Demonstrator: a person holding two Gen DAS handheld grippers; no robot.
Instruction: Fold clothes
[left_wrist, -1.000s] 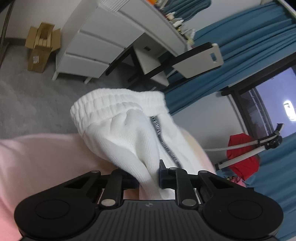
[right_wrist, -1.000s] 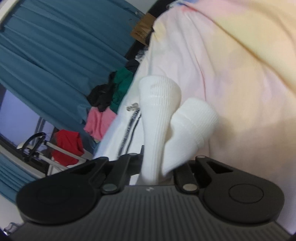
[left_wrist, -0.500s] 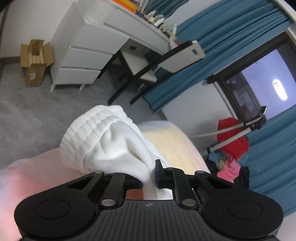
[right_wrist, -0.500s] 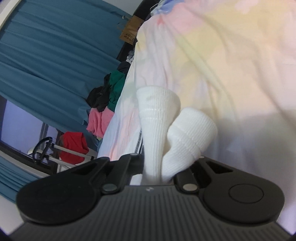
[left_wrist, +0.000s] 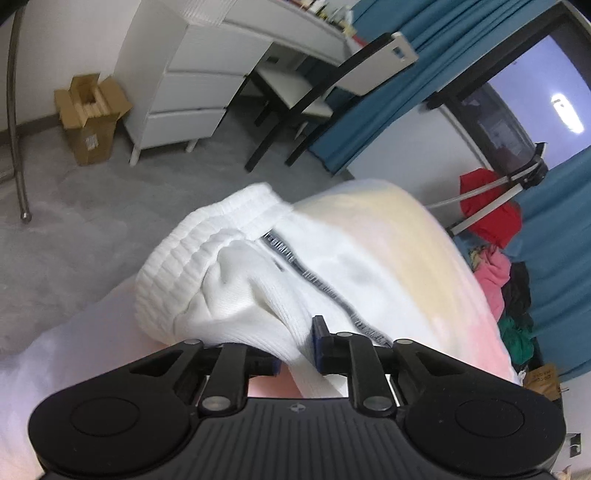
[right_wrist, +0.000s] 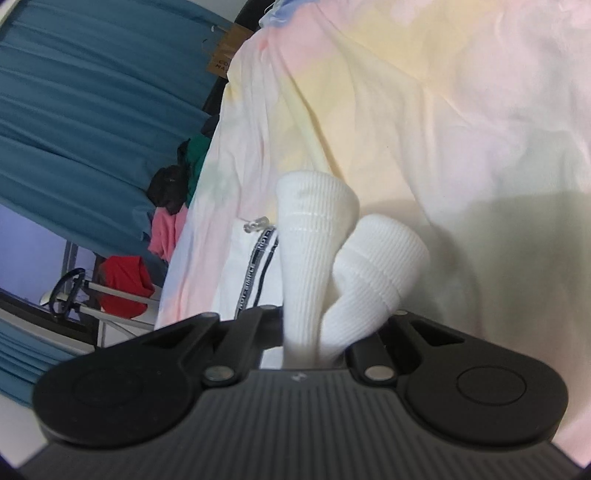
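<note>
Currently, against the frame one second back: left wrist view swung, so the printed side stripe of the white track pants shows again and the bedsheet fills the 3 o'clock side; right wrist view nearly unchanged, more sheet visible.

Item 1. Left gripper: jaws closed to a narrow gap, pinching a fold of the pants just below the ribbed elastic waistband. Waistband bunched at 11 o'clock of the gripper, over the bed edge.

Item 2. Right gripper: jaws closed on two ribbed cuffs of the same pants, standing upright as rounded tubes; striped leg lies at 10 o'clock on the sheet.

Item 3. Cardboard box: flaps open, contents not discernible, standing on grey carpet beside a white drawer unit.

Materials: pants knit, fine ribbing, soft; sheet pastel pink-yellow, creased; curtains blue, pleated. Clothes pile at 3 o'clock, mixed colours.
</note>
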